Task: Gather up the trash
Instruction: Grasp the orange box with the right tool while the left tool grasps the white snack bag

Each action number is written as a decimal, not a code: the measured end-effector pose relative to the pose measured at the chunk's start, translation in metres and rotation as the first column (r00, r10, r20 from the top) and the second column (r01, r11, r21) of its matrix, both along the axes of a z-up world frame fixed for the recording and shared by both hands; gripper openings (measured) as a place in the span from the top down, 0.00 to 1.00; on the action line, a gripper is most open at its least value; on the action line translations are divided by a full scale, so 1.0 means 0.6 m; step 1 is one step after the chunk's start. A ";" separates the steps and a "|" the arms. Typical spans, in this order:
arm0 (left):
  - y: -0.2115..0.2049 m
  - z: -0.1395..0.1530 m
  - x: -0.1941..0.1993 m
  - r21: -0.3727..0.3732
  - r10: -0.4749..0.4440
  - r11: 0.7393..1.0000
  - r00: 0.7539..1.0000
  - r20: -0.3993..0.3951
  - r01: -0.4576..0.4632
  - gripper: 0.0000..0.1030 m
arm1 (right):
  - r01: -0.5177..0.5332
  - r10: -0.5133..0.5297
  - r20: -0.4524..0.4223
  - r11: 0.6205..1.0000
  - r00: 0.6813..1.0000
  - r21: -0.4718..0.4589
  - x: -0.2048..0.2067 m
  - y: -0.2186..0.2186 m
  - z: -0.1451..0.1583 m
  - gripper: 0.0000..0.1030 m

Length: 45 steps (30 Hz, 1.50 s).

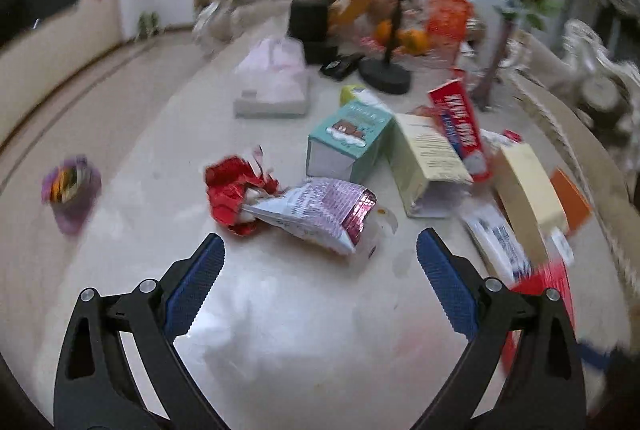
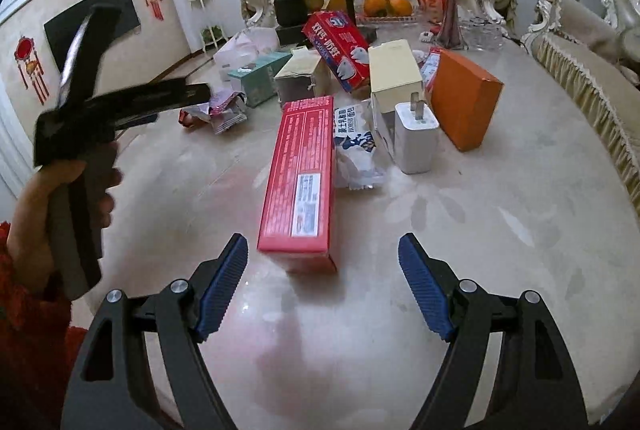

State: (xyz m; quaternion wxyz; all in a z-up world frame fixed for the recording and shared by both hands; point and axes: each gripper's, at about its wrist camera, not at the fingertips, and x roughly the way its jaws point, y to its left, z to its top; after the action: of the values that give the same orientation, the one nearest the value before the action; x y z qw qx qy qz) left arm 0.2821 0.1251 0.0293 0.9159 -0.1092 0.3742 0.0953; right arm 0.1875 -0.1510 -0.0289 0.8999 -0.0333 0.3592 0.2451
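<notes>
In the left wrist view my left gripper (image 1: 318,254) is open and empty, just short of a crumpled silver-and-purple snack wrapper (image 1: 320,216) and a crumpled red wrapper (image 1: 230,191) on the marble table (image 1: 280,330). In the right wrist view my right gripper (image 2: 322,266) is open and empty, with the near end of a long red box (image 2: 302,173) just ahead of its fingertips. A white-and-blue snack wrapper (image 2: 356,145) lies right of that box. The left gripper's body (image 2: 100,101) shows at the left, held by a hand.
Boxes stand behind: teal (image 1: 348,141), pale yellow (image 1: 428,161), red toothpaste (image 1: 460,125), cream (image 2: 394,73), orange (image 2: 464,97). A white charger (image 2: 414,137), a tape roll (image 1: 70,185), a tissue pack (image 1: 276,77), a phone stand (image 1: 386,75), a vase (image 2: 450,9) and a fruit basket (image 2: 386,7) are also there.
</notes>
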 end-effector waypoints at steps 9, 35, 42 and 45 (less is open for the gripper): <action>-0.027 -0.020 0.052 -0.089 0.122 0.988 0.991 -0.051 -0.126 0.09 | 0.009 -0.010 0.022 1.000 1.000 0.029 0.003 -0.026 0.013 0.28; 0.003 -0.059 0.072 -0.104 0.248 0.960 0.963 -0.101 -0.258 0.56 | 0.083 -0.083 -0.050 0.997 0.995 0.007 0.255 -0.105 0.027 0.73; 0.011 -0.040 -0.026 -0.189 0.151 0.971 0.988 0.022 -0.144 0.56 | 0.115 -0.116 0.008 0.992 0.993 0.054 0.190 -0.133 0.045 0.73; 0.000 -0.024 -0.081 -0.168 0.079 0.984 0.994 0.071 -0.066 0.56 | 0.105 -0.107 0.021 0.990 0.994 0.096 0.149 -0.149 0.054 0.73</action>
State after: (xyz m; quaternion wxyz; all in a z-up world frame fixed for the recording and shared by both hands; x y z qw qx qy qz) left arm 0.2335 0.1252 0.0151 0.9135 -0.2021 0.3407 0.0930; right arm 0.2771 -0.2405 0.0034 0.9168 0.0254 0.3368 0.2133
